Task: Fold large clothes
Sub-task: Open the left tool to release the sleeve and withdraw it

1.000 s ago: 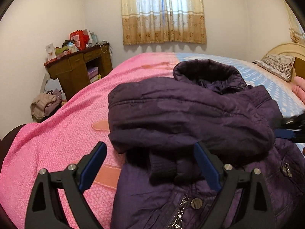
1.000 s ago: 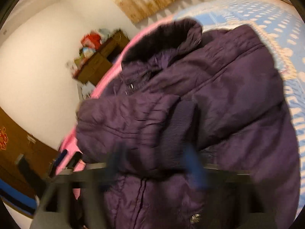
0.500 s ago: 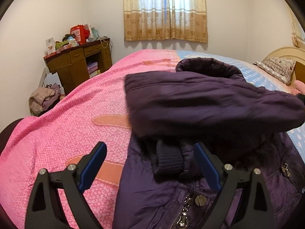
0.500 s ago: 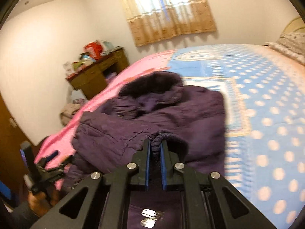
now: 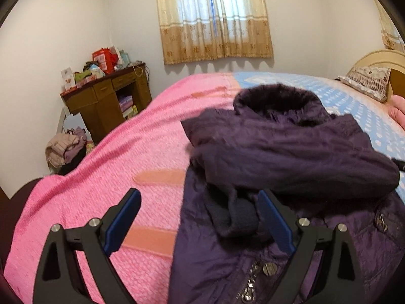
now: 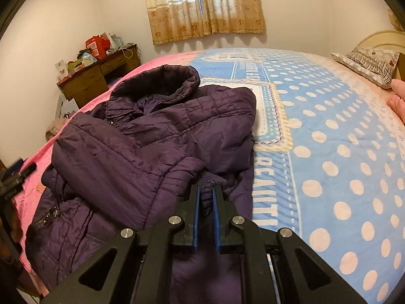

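Note:
A dark purple padded jacket (image 5: 291,152) lies on the bed, collar away from me, and also shows in the right wrist view (image 6: 157,136). My right gripper (image 6: 206,192) is shut on the knit cuff (image 6: 210,178) of one sleeve, which lies drawn across the jacket's body. My left gripper (image 5: 200,210) is open and empty over the jacket's left edge. The other sleeve's knit cuff (image 5: 235,215) lies just ahead between its fingers, with the front zip (image 5: 250,281) below.
The bed has a pink cover (image 5: 114,177) on the left and a blue dotted cover (image 6: 341,152) on the right. A wooden desk (image 5: 106,101) with clutter and a clothes pile (image 5: 65,149) stand left. A pillow (image 6: 372,63) lies at the headboard.
My right gripper has carried the sleeve across the jacket to the right and lowered it. The left gripper has stayed open and has barely moved.

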Tool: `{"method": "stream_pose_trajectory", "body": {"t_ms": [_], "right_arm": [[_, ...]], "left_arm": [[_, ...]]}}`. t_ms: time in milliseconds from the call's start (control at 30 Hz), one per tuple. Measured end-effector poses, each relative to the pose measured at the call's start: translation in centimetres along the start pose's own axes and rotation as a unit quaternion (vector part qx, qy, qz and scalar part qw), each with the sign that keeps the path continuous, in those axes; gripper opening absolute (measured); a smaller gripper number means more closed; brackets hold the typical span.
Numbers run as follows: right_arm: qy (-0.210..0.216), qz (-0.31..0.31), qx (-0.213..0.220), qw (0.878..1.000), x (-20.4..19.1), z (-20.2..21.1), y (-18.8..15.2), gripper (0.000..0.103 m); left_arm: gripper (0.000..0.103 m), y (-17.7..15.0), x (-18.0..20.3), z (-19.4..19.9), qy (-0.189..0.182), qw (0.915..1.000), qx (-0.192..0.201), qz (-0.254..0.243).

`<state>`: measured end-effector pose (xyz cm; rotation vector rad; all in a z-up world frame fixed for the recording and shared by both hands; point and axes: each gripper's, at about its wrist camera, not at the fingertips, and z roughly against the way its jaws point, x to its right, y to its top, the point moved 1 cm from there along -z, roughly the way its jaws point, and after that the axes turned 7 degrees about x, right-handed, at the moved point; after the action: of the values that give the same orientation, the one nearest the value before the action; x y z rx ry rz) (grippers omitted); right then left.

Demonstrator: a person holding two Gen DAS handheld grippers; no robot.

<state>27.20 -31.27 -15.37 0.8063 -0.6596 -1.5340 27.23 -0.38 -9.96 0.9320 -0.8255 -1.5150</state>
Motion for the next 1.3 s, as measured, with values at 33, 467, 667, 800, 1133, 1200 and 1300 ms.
{"method": "stream_pose_trajectory", "body": {"t_ms": [33, 467, 667, 800, 1133, 1200, 1300], "right_arm": [[-0.004, 0.003, -0.003, 1.0, 0.2, -0.1, 0.0, 0.009], [-0.037, -0.002, 0.063, 0.997, -4.8, 4.3, 4.3, 0.077], [0.072, -0.006, 0.027, 0.997, -10.8, -1.5, 3.7, 0.077], [0.043, -0.017, -0.008, 0.999, -9.9, -6.1, 1.9, 0.07], [0.013, 0.024, -0.055, 0.998, -9.1, -9.9, -0.5, 0.069], [0.011, 0.029, -0.057, 0.998, -9.4, -10.0, -0.7, 0.07], [0.009, 0.032, -0.062, 0.998, -9.4, -10.4, -0.8, 0.07]], "left_arm": [[0.098, 0.5, -0.2, 0.0, 0.004, 1.0, 0.005, 0.0], [0.103, 5.2, 3.5, -4.5, 0.002, 0.9993, 0.013, -0.036], [0.103, 4.3, 5.5, -8.0, 0.016, 0.9989, -0.018, -0.04], [0.103, 2.4, 5.9, -10.4, 0.019, 0.9974, -0.058, -0.038], [0.103, -0.3, 6.5, -13.1, 0.009, 0.9896, -0.134, -0.052], [0.103, -0.5, 6.2, -13.2, 0.002, 0.9885, -0.144, -0.045], [0.103, -0.6, 6.3, -13.1, 0.004, 0.9877, -0.149, -0.047]]}}
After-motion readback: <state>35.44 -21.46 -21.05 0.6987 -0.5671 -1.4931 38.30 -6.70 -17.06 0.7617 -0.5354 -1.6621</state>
